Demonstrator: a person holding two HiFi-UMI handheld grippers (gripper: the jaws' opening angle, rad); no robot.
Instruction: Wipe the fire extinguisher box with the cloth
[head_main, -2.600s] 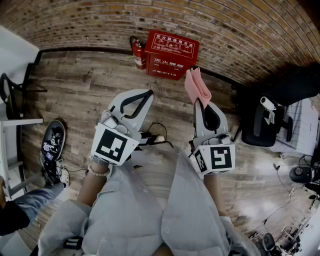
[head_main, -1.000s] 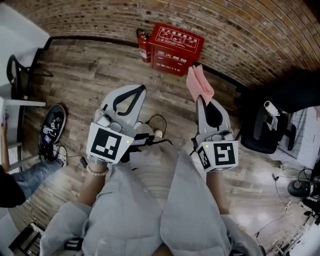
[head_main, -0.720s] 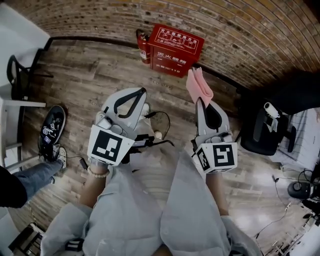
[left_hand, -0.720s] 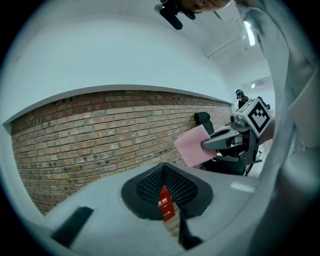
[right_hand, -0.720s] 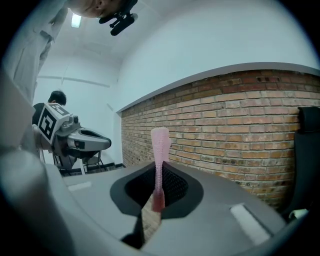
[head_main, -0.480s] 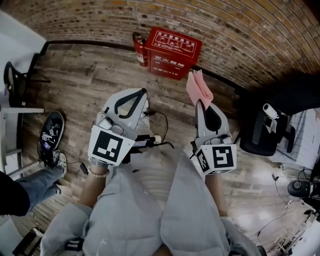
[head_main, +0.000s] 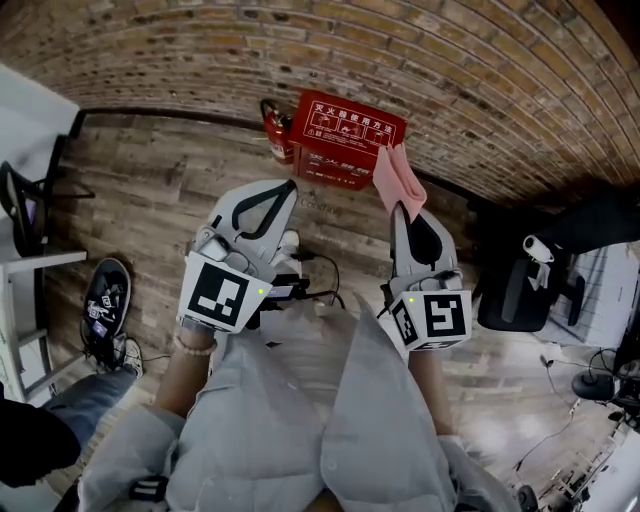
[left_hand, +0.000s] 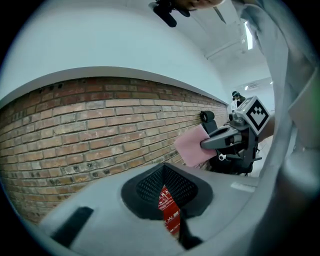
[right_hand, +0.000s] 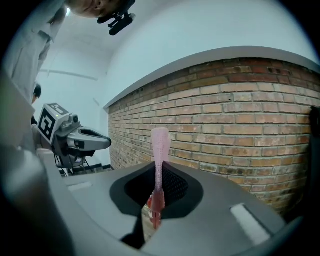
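Observation:
The red fire extinguisher box (head_main: 345, 135) stands on the wood floor against the brick wall, with a red extinguisher (head_main: 275, 128) at its left side. My right gripper (head_main: 402, 208) is shut on a folded pink cloth (head_main: 397, 178), which sticks up ahead of the jaws and overlaps the box's right edge in the head view. In the right gripper view the cloth (right_hand: 159, 150) shows edge-on between the jaws. My left gripper (head_main: 291, 185) is shut and holds nothing; a sliver of the red box (left_hand: 168, 207) shows through its jaws. The cloth (left_hand: 192, 146) appears there too.
A black office chair (head_main: 520, 275) stands at the right, close to my right gripper. Cables (head_main: 312, 268) lie on the floor below the grippers. A person's shoe (head_main: 105, 300) and a white desk (head_main: 35, 262) are at the left. The brick wall (head_main: 200, 50) runs behind the box.
Both grippers have come nearer to the box; the cloth now overlaps its right edge. The right gripper's hold on the cloth is unchanged, and the left stays shut.

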